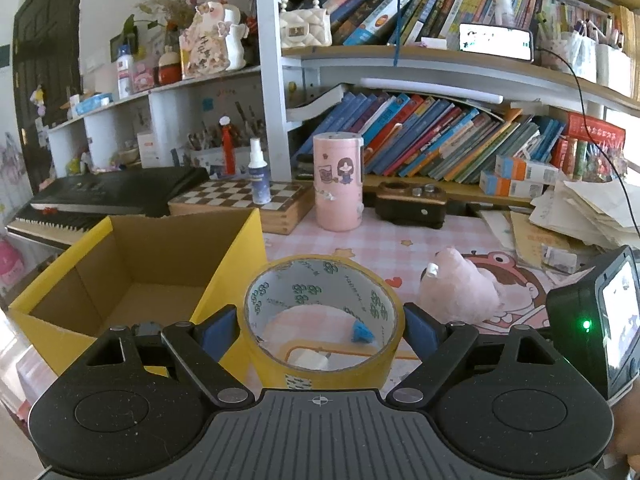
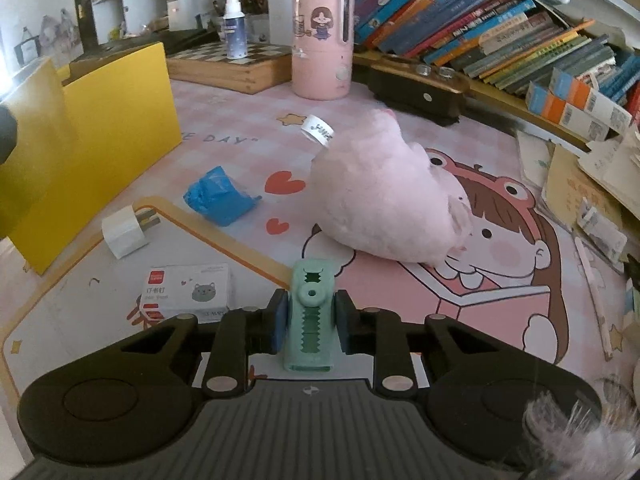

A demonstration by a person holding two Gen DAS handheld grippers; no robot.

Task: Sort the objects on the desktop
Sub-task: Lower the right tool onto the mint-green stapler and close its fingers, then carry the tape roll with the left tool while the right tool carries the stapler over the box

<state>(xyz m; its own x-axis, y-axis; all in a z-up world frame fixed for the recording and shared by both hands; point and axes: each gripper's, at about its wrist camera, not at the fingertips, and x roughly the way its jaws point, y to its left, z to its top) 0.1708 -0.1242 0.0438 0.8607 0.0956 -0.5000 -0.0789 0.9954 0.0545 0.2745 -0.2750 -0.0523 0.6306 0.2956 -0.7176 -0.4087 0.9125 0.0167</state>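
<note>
1. Through the left wrist camera we see our left gripper point(image 1: 320, 326) spread wide around a roll of yellow tape point(image 1: 322, 316), both blue pads pressed to the roll's outer sides, so the tape is held.
2. The roll hangs just right of the open yellow cardboard box point(image 1: 132, 280), above the pink desk mat point(image 1: 384, 248); a pink plush toy point(image 1: 460, 288) lies further right.
3. Through the right wrist camera we see our right gripper point(image 2: 311, 322) squeezed narrow on a small green stapler point(image 2: 310, 316), pads against both its sides, the stapler low over the mat.
4. Ahead on the mat lie a staple box point(image 2: 188, 290), a white plug point(image 2: 126, 232), a crumpled blue wad point(image 2: 218, 196) and the plush toy, with the yellow box at left.
</note>
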